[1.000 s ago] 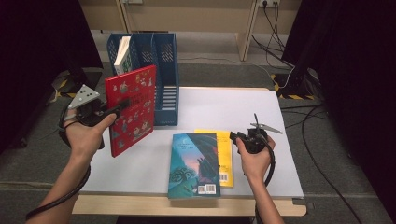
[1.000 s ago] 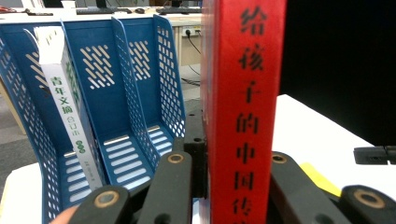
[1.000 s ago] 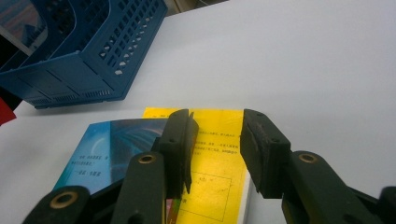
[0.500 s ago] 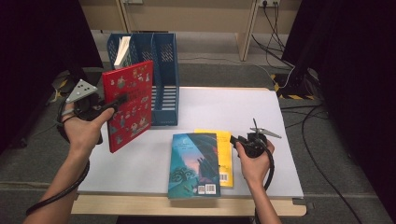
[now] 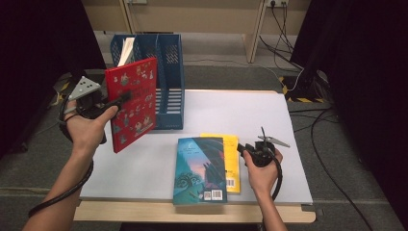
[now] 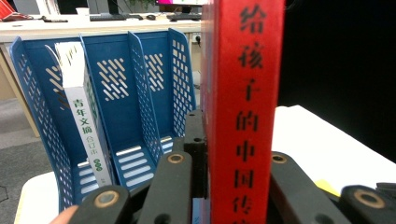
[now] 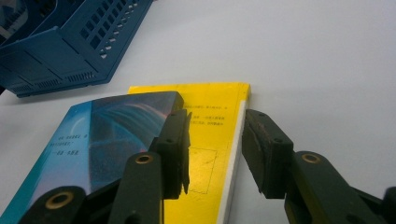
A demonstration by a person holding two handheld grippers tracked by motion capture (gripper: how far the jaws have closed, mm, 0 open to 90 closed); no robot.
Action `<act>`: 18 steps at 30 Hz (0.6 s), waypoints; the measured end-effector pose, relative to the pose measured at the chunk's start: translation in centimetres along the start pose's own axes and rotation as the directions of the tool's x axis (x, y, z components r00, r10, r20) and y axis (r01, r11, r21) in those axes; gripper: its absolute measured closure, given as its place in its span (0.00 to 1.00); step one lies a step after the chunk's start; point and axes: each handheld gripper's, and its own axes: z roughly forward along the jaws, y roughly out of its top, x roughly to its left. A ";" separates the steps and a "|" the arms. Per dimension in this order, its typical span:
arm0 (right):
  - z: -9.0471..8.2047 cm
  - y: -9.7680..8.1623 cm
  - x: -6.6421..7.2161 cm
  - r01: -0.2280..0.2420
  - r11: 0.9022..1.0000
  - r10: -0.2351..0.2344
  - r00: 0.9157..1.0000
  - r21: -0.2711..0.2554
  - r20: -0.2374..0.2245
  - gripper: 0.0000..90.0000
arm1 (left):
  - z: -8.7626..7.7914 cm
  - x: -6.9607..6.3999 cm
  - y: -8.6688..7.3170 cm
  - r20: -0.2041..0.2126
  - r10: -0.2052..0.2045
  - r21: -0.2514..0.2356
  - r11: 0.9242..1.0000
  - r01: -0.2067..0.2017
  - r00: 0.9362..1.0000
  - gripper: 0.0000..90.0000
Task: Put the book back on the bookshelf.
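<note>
Left claw point(image 5: 126, 97) raised, clamped; right claw point(image 5: 242, 148) low, parted.

The right tongs point(image 7: 215, 154) stand open low over the white desk point(image 7: 317, 56), their jaws straddling the white page edge of a yellow book point(image 7: 212, 105). A teal book point(image 7: 98, 140) lies on top of the yellow one, covering its left part. A blue file rack point(image 7: 70, 46) rests on the desk beyond, well apart from the books.

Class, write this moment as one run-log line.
left gripper: shut on red book, upright | right gripper: open at yellow book | blue file rack: one book inside
</note>
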 end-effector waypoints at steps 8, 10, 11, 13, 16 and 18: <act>0.1 -0.5 0.0 0.003 1.000 -0.003 1.000 0.002 -0.004 0.68 | 0.4 0.3 0.3 -0.017 0.000 -0.004 1.000 0.000 1.000 0.88; 0.1 -0.5 0.0 0.004 1.000 -0.004 1.000 0.000 -0.004 0.68 | 0.5 0.4 0.4 -0.020 0.000 -0.006 1.000 0.000 1.000 0.88; 0.1 -0.5 0.0 0.002 1.000 -0.002 1.000 0.001 -0.004 0.68 | 0.5 0.4 0.5 -0.021 -0.002 -0.008 1.000 0.002 1.000 0.88; 0.0 -0.6 -0.1 0.007 1.000 -0.007 1.000 -0.006 -0.002 0.68 | 0.7 0.4 0.6 -0.019 -0.004 -0.007 1.000 0.004 1.000 0.88; 0.0 -0.7 -0.1 0.002 1.000 -0.002 1.000 -0.003 0.001 0.68 | 0.9 0.5 0.7 -0.026 -0.003 -0.005 1.000 0.002 1.000 0.88; 0.0 -0.8 -0.1 0.000 1.000 0.000 1.000 -0.003 0.001 0.68 | 1.1 0.6 0.9 -0.033 -0.003 -0.007 1.000 0.003 0.999 0.88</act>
